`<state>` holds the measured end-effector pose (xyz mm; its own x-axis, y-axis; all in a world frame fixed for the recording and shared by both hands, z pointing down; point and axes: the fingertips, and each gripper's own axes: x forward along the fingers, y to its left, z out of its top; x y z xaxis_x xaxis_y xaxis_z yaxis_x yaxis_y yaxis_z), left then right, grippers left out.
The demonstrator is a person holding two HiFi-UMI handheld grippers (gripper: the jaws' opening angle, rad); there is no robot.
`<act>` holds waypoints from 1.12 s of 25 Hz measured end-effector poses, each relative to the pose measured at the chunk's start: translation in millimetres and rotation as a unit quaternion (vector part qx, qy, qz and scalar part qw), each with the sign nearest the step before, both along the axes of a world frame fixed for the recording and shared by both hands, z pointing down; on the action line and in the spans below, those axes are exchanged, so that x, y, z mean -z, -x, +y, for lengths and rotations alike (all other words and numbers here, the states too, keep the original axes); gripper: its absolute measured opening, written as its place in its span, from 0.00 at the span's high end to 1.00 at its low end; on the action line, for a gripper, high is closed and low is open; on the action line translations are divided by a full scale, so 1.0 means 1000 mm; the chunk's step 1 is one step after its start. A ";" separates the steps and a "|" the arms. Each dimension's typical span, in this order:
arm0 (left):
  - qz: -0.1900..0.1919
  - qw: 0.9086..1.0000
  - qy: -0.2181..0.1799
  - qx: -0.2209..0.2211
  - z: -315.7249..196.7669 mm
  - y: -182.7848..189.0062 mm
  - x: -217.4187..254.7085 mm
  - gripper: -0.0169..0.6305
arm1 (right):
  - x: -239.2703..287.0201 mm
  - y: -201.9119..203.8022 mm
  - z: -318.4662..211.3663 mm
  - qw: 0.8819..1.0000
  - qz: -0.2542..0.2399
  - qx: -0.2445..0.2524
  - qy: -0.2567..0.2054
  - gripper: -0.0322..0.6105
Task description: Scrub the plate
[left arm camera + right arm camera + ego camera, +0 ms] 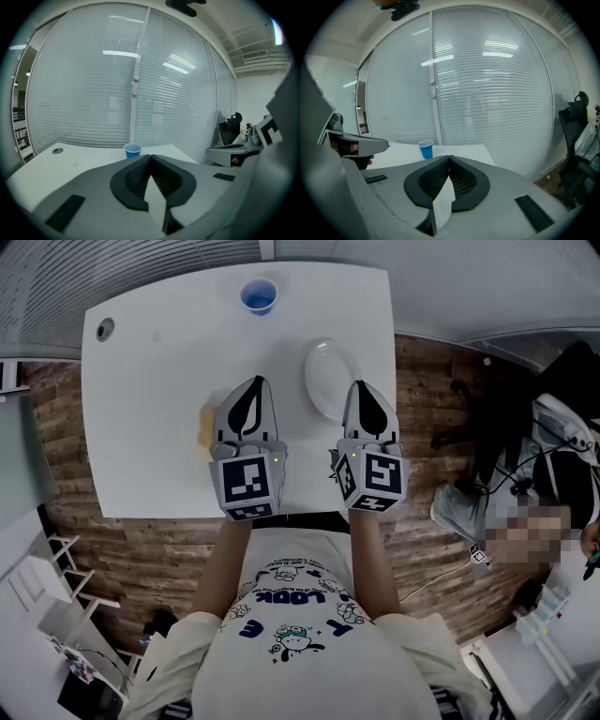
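A white plate (326,381) lies on the white table (150,381), right of centre. A yellowish sponge (203,426) lies left of it, partly hidden by my left gripper (255,381). That gripper hovers over the table's front half with its jaws shut and nothing between them (150,157). My right gripper (360,384) hangs over the plate's right edge; its tips meet too and it holds nothing (450,157). Neither gripper view shows the plate or the sponge.
A blue cup (259,294) stands at the table's far edge, also seen as the blue cup (132,150) and the blue cup (425,149). A round cable hole (105,329) sits at the far left corner. Window blinds (117,84) rise behind the table. Another person (506,521) sits at the right.
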<state>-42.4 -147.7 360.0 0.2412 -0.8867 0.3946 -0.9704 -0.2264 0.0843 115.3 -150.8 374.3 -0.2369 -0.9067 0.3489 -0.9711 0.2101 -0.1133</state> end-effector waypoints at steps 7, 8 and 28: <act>-0.001 1.000 0.000 0.020 0.004 0.024 -0.005 0.93 | -0.010 0.031 -0.001 1.000 -0.003 0.023 0.010 0.96; -0.008 1.000 -0.001 0.024 0.005 0.029 -0.005 0.93 | -0.011 0.035 -0.001 1.000 -0.003 0.027 0.011 0.96; -0.049 0.989 0.116 0.076 0.055 0.104 -0.058 0.64 | -0.023 0.108 0.001 0.994 -0.003 0.100 0.030 0.96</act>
